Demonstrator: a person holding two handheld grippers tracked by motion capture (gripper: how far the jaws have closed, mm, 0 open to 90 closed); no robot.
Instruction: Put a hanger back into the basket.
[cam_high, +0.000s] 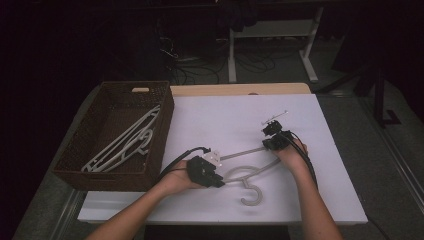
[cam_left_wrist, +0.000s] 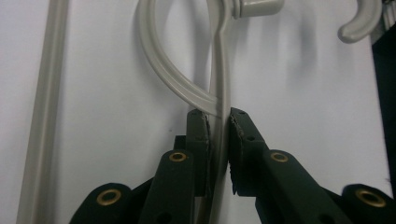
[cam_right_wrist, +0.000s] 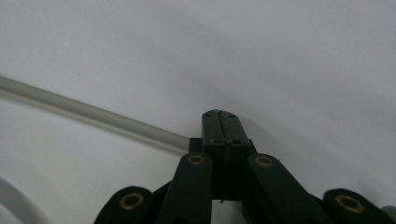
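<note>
High view: white sheet-covered worktop (cam_high: 320, 200), wooden edge at the far side, dark room with cables and white desk legs (cam_high: 232, 55) behind. Grey hanger (cam_high: 250, 175) is laid mid-sheet. Left gripper (cam_left_wrist: 218, 122) jaws are pinched on its bar; right gripper (cam_right_wrist: 219, 116) jaws are shut on its end. Wicker basket (cam_high: 107, 172) with hangers sits left.

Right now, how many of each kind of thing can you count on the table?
Pale grey plastic hangers: 3 (one on the table, what looks like 2 overlapping in the basket)
Brown woven basket: 1
Black two-jaw grippers: 2 (left gripper, right gripper)
Total: 6
</note>
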